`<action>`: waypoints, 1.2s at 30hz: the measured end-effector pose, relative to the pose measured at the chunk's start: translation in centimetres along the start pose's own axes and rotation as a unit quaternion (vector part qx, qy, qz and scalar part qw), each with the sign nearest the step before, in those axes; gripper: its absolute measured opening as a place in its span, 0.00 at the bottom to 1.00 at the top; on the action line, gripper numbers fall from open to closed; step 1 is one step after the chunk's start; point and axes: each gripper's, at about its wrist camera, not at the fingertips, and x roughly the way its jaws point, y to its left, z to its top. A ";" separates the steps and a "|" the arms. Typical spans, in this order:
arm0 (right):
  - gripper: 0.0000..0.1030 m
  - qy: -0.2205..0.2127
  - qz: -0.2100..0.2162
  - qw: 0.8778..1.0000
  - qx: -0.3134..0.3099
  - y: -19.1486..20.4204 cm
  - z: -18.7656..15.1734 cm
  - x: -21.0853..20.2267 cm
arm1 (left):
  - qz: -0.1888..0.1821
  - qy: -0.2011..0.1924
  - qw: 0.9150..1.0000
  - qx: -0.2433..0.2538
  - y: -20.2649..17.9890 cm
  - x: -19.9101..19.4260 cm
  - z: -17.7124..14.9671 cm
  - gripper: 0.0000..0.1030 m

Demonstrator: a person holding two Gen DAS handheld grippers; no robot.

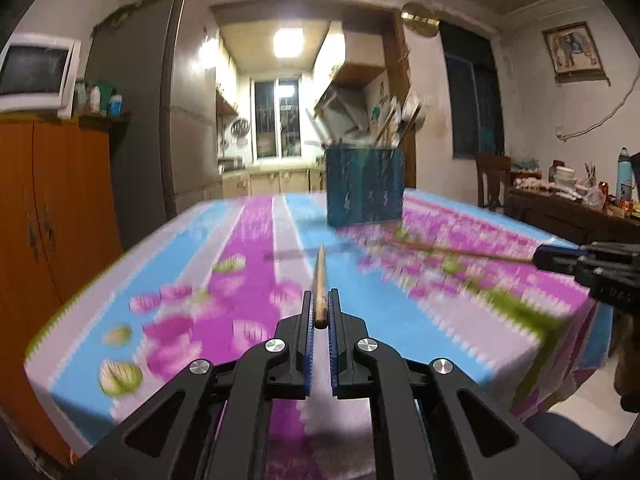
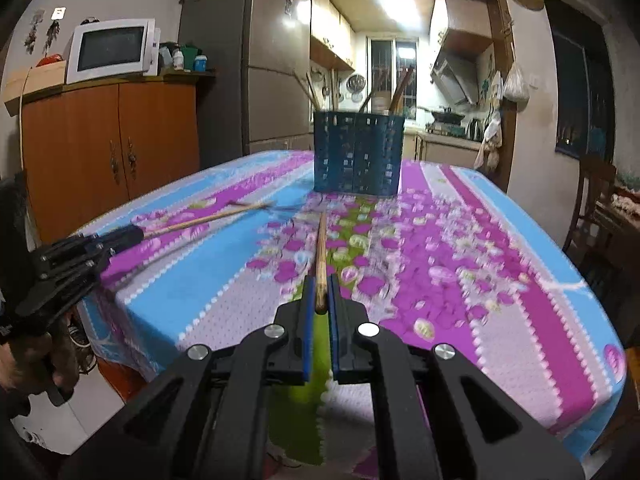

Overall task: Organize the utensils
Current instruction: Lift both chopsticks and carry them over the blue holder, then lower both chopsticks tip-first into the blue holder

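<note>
A blue perforated utensil holder (image 1: 365, 186) stands on the far part of the table with several utensils in it; it also shows in the right wrist view (image 2: 358, 152). My left gripper (image 1: 320, 300) is shut on a wooden chopstick (image 1: 319, 280) that points toward the holder above the cloth. My right gripper (image 2: 320, 286) is shut on another wooden chopstick (image 2: 321, 248), also pointing at the holder. Each gripper shows in the other's view, the right gripper (image 1: 538, 259) at the right edge and the left gripper (image 2: 138, 234) at the left, each with its chopstick.
The table (image 2: 500, 264) has a pink, blue and white flowered cloth. An orange cabinet (image 2: 112, 148) with a microwave (image 2: 112, 50) stands to the left, beside a grey fridge (image 2: 240, 60). A cluttered side table (image 1: 572, 204) and a chair (image 1: 492, 176) are to the right.
</note>
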 end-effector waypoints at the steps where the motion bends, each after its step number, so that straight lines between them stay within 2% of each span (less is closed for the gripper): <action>1: 0.05 -0.006 -0.001 1.000 -0.002 -0.1 0.4 -0.3 | 0.000 -0.007 1.000 0.003 -0.1 -0.2 0.6 0.07; 10: 0.05 -0.071 -0.003 0.997 -0.038 -0.8 6.3 -3.0 | -0.015 -0.094 0.995 0.030 -1.6 -1.2 7.6 0.07; 15: 0.05 -0.085 0.008 0.996 -0.038 -2.0 10.0 -2.6 | -0.024 -0.109 0.993 0.042 -2.4 -0.4 10.0 0.07; 21: 0.04 -0.091 0.019 0.995 -0.035 -2.9 13.5 -1.6 | -0.046 -0.096 0.994 0.033 -2.5 1.7 12.7 0.07; 28: 0.04 -0.070 0.032 0.997 -0.027 -4.2 16.3 0.4 | -0.062 -0.072 0.995 0.028 -2.1 3.9 16.8 0.07; 36: 0.04 -0.055 0.037 0.998 -0.024 -5.1 18.5 1.4 | -0.068 -0.052 0.996 0.040 -3.3 4.9 20.7 0.07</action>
